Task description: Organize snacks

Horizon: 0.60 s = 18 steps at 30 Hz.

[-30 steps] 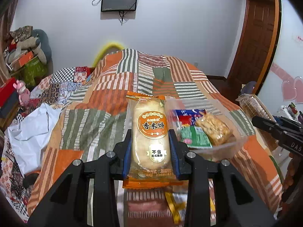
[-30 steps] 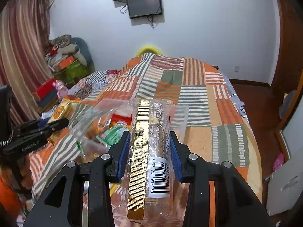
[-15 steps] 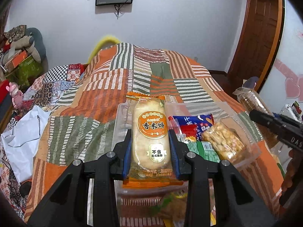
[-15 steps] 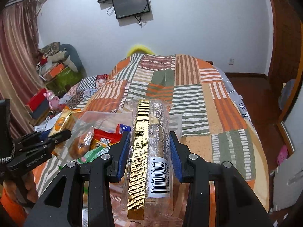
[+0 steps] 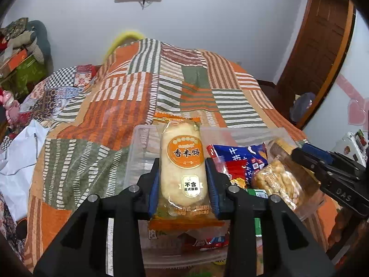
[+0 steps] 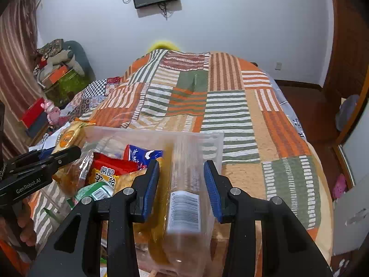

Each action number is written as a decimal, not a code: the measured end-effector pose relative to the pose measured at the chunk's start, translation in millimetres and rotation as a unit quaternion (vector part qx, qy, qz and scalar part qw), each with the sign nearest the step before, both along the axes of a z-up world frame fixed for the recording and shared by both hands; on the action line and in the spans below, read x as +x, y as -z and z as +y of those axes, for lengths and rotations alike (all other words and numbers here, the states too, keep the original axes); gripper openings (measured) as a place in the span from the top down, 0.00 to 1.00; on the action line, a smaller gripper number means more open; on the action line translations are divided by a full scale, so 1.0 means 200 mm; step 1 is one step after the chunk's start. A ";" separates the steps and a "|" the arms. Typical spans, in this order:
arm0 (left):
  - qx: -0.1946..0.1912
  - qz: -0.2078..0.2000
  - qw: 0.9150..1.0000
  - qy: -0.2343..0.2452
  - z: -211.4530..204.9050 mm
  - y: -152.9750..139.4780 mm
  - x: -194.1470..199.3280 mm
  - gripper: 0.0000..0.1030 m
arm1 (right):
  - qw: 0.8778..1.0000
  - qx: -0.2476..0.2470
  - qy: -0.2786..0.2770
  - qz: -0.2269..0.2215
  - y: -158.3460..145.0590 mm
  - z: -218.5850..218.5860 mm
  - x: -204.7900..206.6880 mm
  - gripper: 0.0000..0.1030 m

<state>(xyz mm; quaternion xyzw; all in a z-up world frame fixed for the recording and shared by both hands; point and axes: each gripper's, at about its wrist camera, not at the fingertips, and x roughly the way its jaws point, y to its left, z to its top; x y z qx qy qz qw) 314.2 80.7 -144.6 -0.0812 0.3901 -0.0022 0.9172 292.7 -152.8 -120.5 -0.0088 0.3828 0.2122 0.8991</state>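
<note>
**Snack tub, entry at loading: 2 packets in hand, neither yet in**

Item 1. Left gripper (image 5: 182, 169): I had it over the near left end of the clear plastic tub (image 5: 138, 152). Its jaws stood narrow and had just been opening a little, with the rice cracker packet (image 5: 183, 161) upright between them. As far as I could see, the blue pads sat against the wrapper's sides, so I counted it held, if loosely.

Item 2. Right gripper (image 6: 181, 169): jaws narrow, closed around a clear biscuit sleeve (image 6: 184, 207) with a barcode label, over the tub's right end. The sleeve was blurred, so I could not vouch for how firm that grip was.

Item 3. Already in the tub: a blue packet (image 5: 239, 157), a red packet (image 6: 113, 168), a green packet (image 6: 96, 191) and a clear bag of golden nuggets (image 5: 276, 182), lying jumbled in the middle and right.

Item 4. The tub rested on the striped patchwork bedspread (image 5: 92, 120).

Standing, by my reckoning: past the halfway mark. At least 4 snacks were stowed, and 2 hung above the tub waiting to be let go. The free space was on the left, under the rice cracker. The right side was crowded, so the sleeve might end up resting on other packets. I could not tell whether any snacks remained outside the tub.
</note>
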 end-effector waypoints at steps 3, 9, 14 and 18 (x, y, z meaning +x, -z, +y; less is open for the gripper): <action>0.009 -0.005 1.000 0.000 -0.01 -0.02 -0.02 0.50 | 1.000 0.011 0.001 0.001 -0.03 -0.02 -0.02 0.64; 0.008 -0.016 1.000 0.006 -0.02 -0.09 -0.12 0.42 | 1.000 0.012 -0.005 -0.012 -0.11 -0.05 -0.10 0.64; 0.016 -0.021 1.000 0.014 -0.03 -0.14 -0.23 0.39 | 0.999 0.011 -0.023 -0.025 -0.17 -0.04 -0.19 0.61; 0.027 -0.026 0.999 0.017 -0.04 -0.16 -0.34 0.33 | 0.999 0.009 -0.037 -0.032 -0.19 -0.02 -0.26 0.59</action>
